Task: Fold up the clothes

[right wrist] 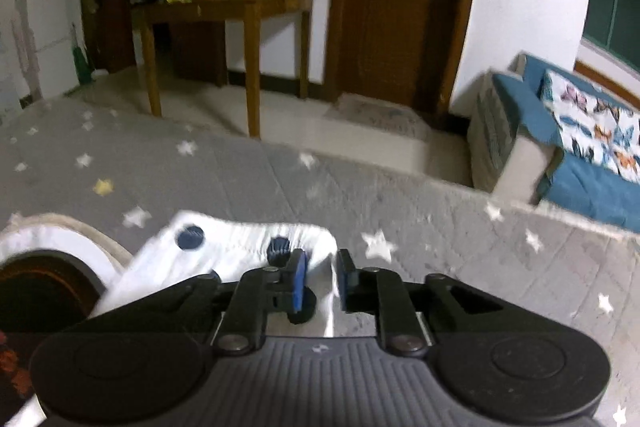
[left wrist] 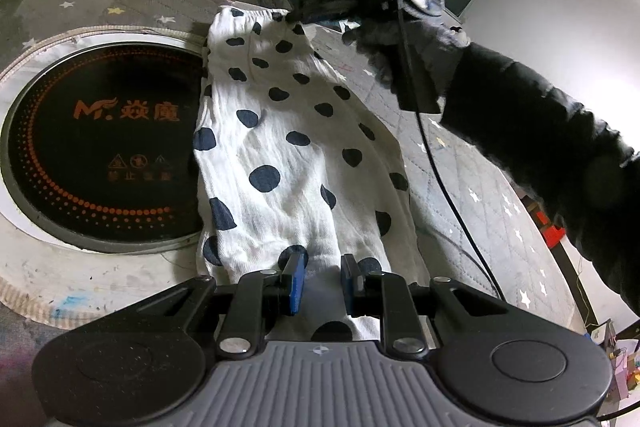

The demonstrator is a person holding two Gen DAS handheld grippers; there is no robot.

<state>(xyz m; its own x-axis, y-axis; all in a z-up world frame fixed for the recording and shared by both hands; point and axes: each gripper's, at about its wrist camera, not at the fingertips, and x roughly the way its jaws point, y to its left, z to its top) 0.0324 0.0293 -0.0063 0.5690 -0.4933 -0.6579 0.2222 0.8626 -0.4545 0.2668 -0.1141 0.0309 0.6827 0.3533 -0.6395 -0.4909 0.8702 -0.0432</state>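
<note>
A white garment with dark blue polka dots (left wrist: 296, 155) lies stretched on a grey star-patterned table cover (left wrist: 472, 187). My left gripper (left wrist: 323, 281) is over its near end, jaws a little apart with cloth between them. My right gripper (left wrist: 294, 17), held by a black-gloved hand, is at the garment's far end. In the right wrist view the right gripper (right wrist: 323, 277) has its jaws slightly apart around the garment's corner (right wrist: 240, 247). I cannot tell whether either gripper pinches the cloth.
A round black induction hob (left wrist: 100, 147) with orange markings is set in the table, left of the garment. A black cable (left wrist: 452, 195) hangs from the right gripper. A wooden table (right wrist: 240, 11), a door (right wrist: 396, 7) and a blue sofa (right wrist: 580, 155) stand beyond.
</note>
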